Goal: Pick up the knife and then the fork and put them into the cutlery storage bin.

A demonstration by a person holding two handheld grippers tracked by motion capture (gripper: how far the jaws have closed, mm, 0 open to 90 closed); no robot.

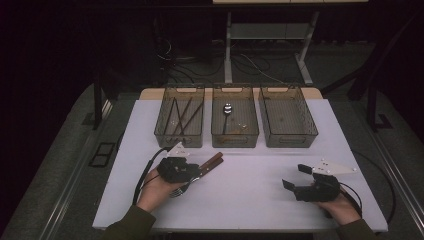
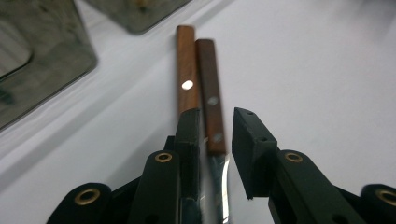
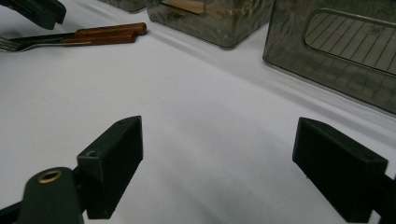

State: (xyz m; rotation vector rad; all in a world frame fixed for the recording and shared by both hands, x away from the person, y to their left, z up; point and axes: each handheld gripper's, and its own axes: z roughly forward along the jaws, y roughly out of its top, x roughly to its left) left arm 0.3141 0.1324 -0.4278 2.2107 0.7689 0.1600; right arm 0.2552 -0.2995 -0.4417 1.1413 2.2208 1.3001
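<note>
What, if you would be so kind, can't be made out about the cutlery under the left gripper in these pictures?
- High view: the left gripper covers both utensils' middles; only the wooden handles and fork tines show.
- Left gripper view: the blade is cut off by the bottom edge.
- Right gripper view: the fork is cut by the left edge.

two wooden-handled utensils (image 2: pixel 201 88) side by side

they lie flat on my white table, handles touching, a fork (image 1: pixel 181 189) among them.
</note>
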